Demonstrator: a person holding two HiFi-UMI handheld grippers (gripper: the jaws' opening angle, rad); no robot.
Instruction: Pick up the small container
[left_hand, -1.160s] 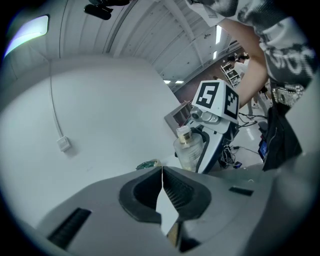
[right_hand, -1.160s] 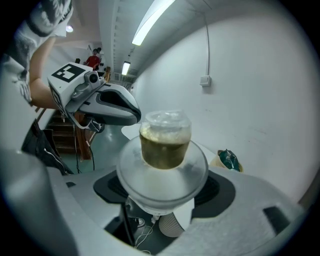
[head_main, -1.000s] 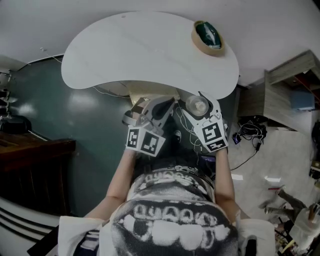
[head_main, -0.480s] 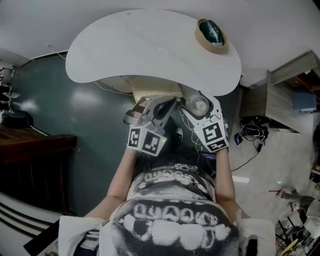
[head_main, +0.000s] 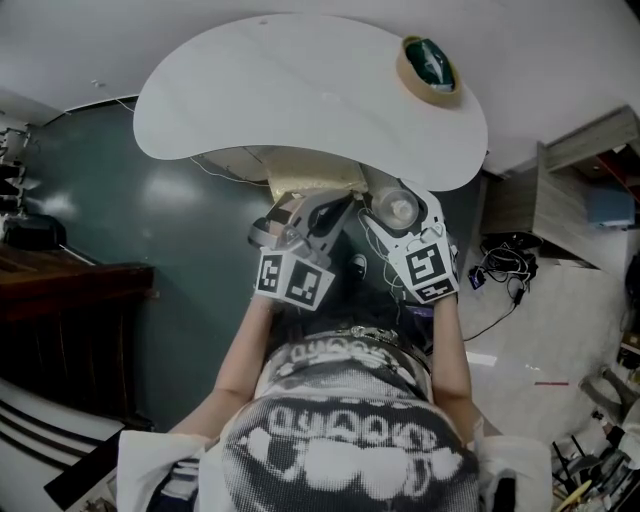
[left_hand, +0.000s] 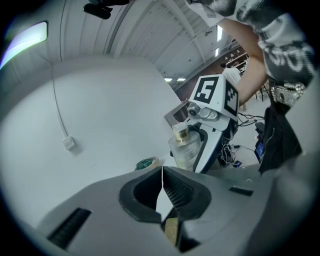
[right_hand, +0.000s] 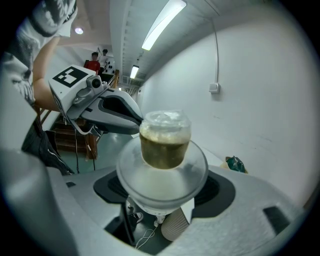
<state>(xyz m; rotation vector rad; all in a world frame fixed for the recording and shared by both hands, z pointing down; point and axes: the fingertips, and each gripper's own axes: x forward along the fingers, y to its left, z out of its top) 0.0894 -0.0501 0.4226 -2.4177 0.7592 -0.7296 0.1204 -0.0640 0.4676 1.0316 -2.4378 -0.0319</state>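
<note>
The small container (right_hand: 165, 145) is a clear round jar with a brownish cap. It sits between the jaws of my right gripper (right_hand: 162, 187), which is shut on it. In the head view the container (head_main: 392, 209) and right gripper (head_main: 398, 215) hang near my body, just below the white table's (head_main: 300, 90) near edge. My left gripper (head_main: 338, 208) is beside them on the left, its jaws shut with nothing between them. From the left gripper (left_hand: 162, 172) view, the container (left_hand: 184, 147) shows ahead, held by the right gripper (left_hand: 215, 115).
A tape roll with a green object inside (head_main: 428, 68) lies on the table's far right. Below are a dark green floor, cables (head_main: 500, 265), dark wooden furniture (head_main: 70, 290) at left and a wooden cabinet (head_main: 580, 190) at right. A paper cup (right_hand: 175, 225) shows under the right jaws.
Both grippers keep nearly the same pose with the container still held. The head view has drifted slightly, so the table sits a little more to the right.
</note>
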